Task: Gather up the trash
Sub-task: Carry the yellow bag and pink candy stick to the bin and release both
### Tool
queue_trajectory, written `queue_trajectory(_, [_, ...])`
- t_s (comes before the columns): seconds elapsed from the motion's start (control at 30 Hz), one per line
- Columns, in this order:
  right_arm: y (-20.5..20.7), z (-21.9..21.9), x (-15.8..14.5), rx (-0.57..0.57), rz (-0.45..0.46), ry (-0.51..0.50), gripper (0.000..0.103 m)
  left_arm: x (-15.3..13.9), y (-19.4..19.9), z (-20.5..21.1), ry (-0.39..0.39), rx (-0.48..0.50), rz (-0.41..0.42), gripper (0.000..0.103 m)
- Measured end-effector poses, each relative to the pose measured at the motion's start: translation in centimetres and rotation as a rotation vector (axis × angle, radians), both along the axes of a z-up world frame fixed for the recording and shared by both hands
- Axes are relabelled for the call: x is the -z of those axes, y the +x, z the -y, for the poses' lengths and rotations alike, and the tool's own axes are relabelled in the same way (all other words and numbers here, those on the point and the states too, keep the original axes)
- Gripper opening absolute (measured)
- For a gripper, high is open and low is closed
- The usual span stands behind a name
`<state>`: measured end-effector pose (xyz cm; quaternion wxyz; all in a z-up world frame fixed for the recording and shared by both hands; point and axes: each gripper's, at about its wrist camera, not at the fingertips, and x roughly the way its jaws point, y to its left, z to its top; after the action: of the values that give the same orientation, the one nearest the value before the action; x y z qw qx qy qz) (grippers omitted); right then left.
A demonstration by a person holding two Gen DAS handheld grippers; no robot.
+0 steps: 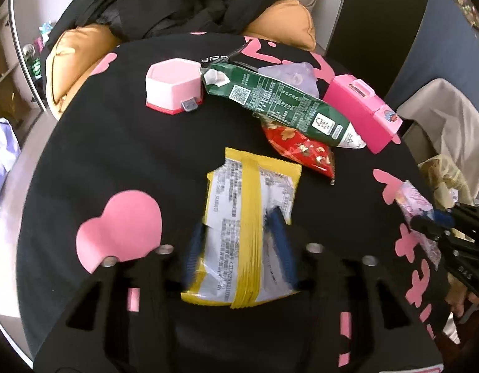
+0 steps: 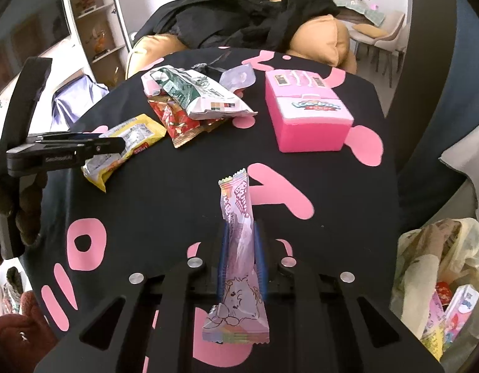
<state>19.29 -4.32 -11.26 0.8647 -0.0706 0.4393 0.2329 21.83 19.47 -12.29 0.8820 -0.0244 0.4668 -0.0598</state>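
Note:
On a black cloth with pink shapes (image 1: 115, 155) lies a yellow and white snack wrapper (image 1: 248, 192). My left gripper (image 1: 238, 228) is shut on its near half, a blue pad pressing each side. In the right wrist view the left gripper (image 2: 115, 147) pinches that yellow wrapper (image 2: 134, 133) at the left. My right gripper (image 2: 242, 248) is shut on a pink and purple candy wrapper (image 2: 236, 205) that stands on edge between its pads. A green wrapper (image 1: 280, 102) lies over a red wrapper (image 1: 301, 149) farther back.
A pink hexagonal box (image 1: 172, 87) and a pink toy fridge box (image 2: 311, 118) stand on the cloth. A pale plastic bag (image 2: 441, 248) holding wrappers hangs off the right edge. Black clothes on an orange cushion (image 2: 326, 37) lie behind.

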Motion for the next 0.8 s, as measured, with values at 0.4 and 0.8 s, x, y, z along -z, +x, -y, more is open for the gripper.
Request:
queue_trajectory(0.4, [-2.1,3.4,-4.7,0.046,0.113,0.060,0.017,-8.5,-3.0,4.1,0.020,0.015,0.220,0.024])
queue_trajectory(0.8, [-4.8,11.9,-10.4,0.185,0.282,0.065,0.016,-14.6,-5.6,15.4,-0.036,0.179,0.376,0.024])
